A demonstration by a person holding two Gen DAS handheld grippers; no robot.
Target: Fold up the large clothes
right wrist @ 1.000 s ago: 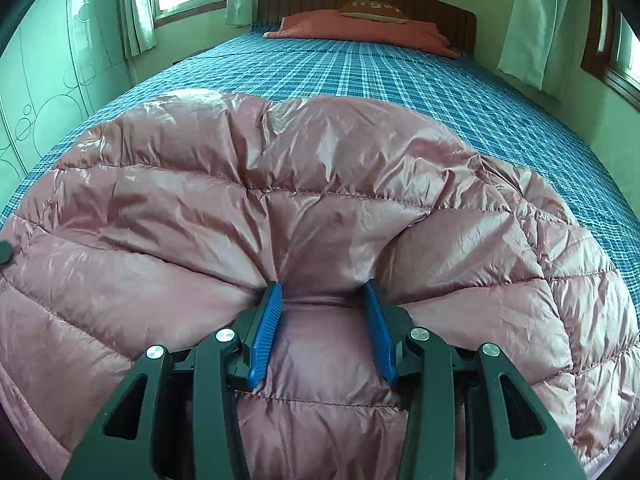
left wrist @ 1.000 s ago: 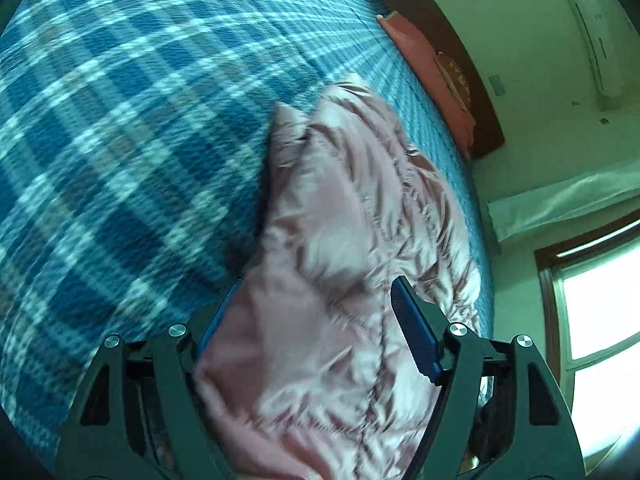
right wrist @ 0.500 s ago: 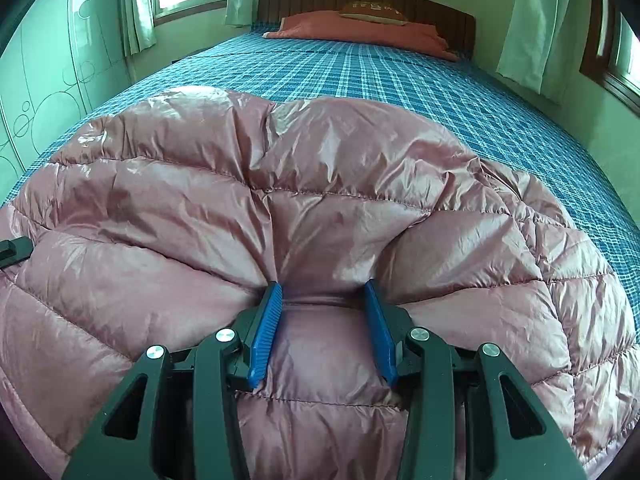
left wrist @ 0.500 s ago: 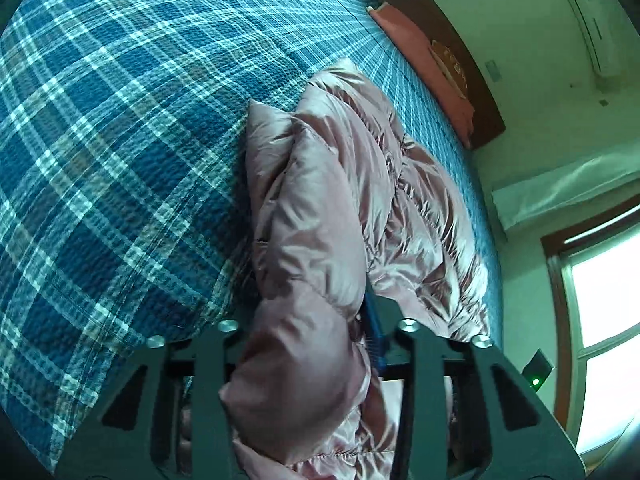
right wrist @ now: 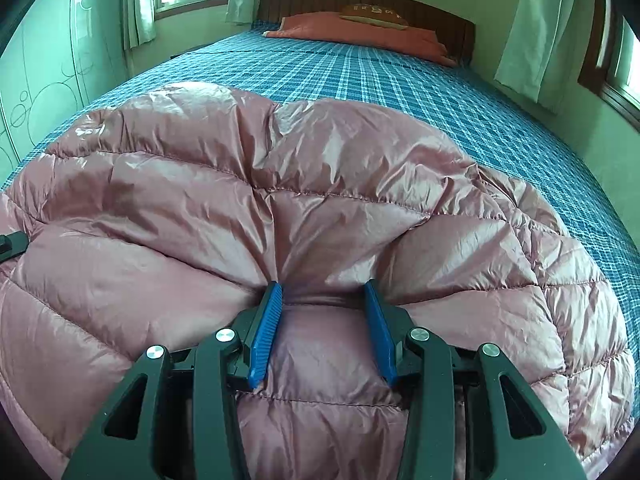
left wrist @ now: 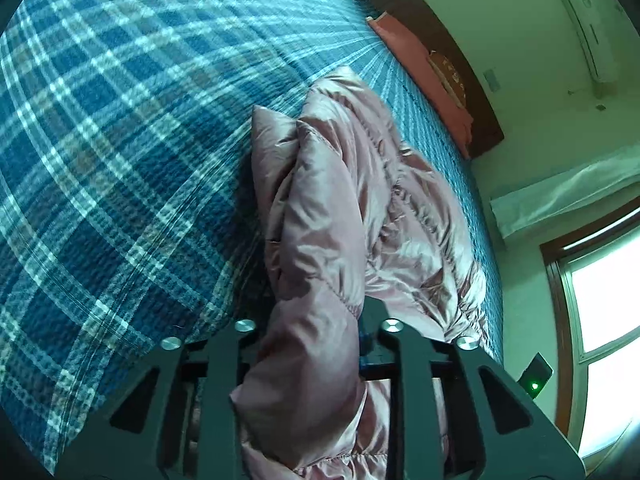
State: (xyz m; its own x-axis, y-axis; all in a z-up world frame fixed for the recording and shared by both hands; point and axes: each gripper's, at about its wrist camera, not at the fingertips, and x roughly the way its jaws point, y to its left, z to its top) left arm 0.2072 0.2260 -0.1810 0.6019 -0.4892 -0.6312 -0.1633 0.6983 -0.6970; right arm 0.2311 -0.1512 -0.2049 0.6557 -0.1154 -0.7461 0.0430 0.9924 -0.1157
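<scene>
Left gripper: jaws closing on jacket edge, wide a second ago.
Right gripper: unchanged, clamping jacket on bed.
Meaning: fold-lift ready.

A blue plaid bed carries an orange pillow against its wooden headboard; curtains hang beside it.

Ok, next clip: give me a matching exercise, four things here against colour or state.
Things:
1. puffer jacket
2. bedspread
3. pillow
4. left gripper

Descriptions:
a. blue plaid
b. closing on a bunched fold
c. orange, at the headboard
d. shiny pink, quilted

Pairs: 1-d, 2-a, 3-c, 4-b
</scene>
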